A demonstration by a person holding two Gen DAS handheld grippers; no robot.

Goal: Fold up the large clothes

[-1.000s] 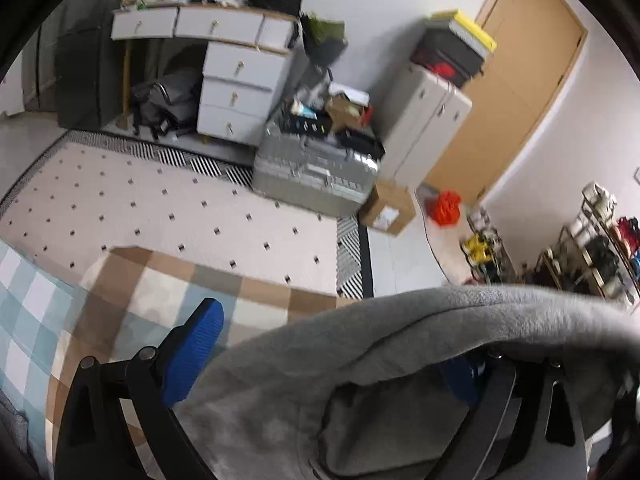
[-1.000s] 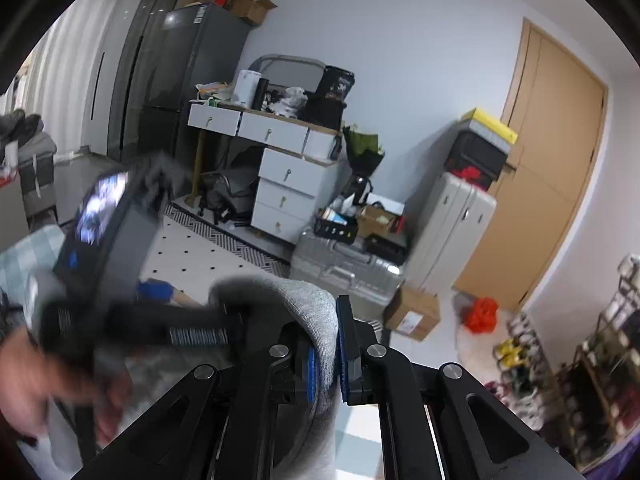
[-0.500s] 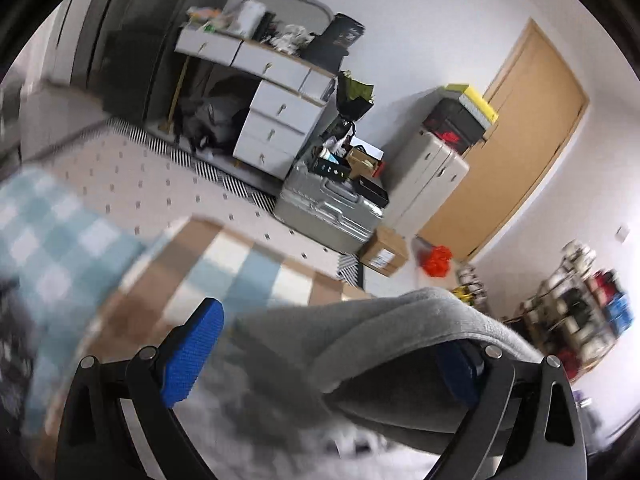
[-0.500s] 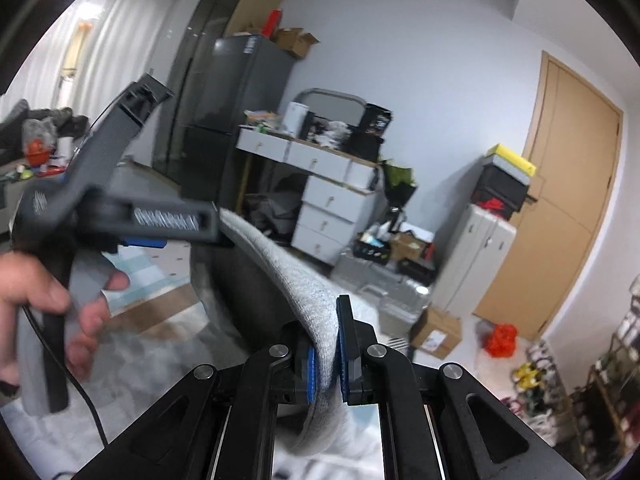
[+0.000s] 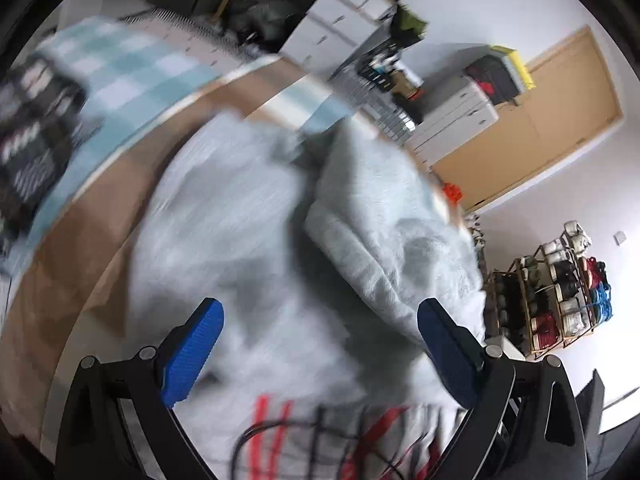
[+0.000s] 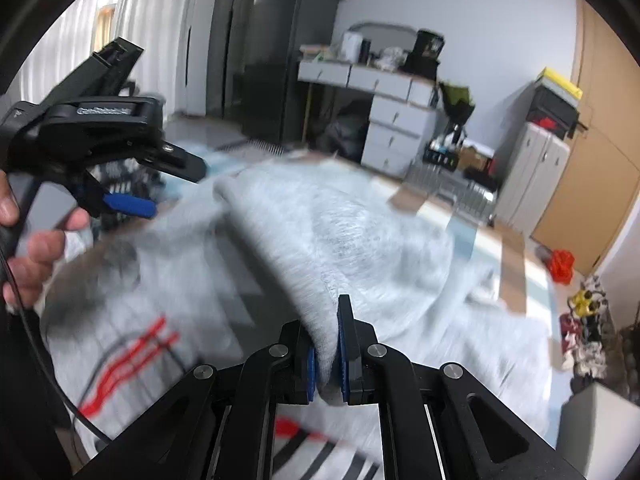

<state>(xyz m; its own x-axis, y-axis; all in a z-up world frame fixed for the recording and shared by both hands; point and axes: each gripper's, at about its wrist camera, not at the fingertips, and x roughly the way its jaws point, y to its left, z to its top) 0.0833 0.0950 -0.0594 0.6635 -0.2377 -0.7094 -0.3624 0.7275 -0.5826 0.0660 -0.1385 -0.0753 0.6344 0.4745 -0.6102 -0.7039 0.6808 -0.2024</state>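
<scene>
Right wrist view: right gripper (image 6: 328, 354) is pinching the grey sweatshirt (image 6: 344, 240) hem; left gripper (image 5: 320, 350) is hanging spread. Soft, floppy fabric; edges look like the best hold.

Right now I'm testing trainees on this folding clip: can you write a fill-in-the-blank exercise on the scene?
1. The right hand-held gripper is shut on the ____ sweatshirt.
2. The left hand-held gripper has its jaws ____.
3. The pads on its fingers are ____ in colour.

Missing words: grey; open; blue
</scene>
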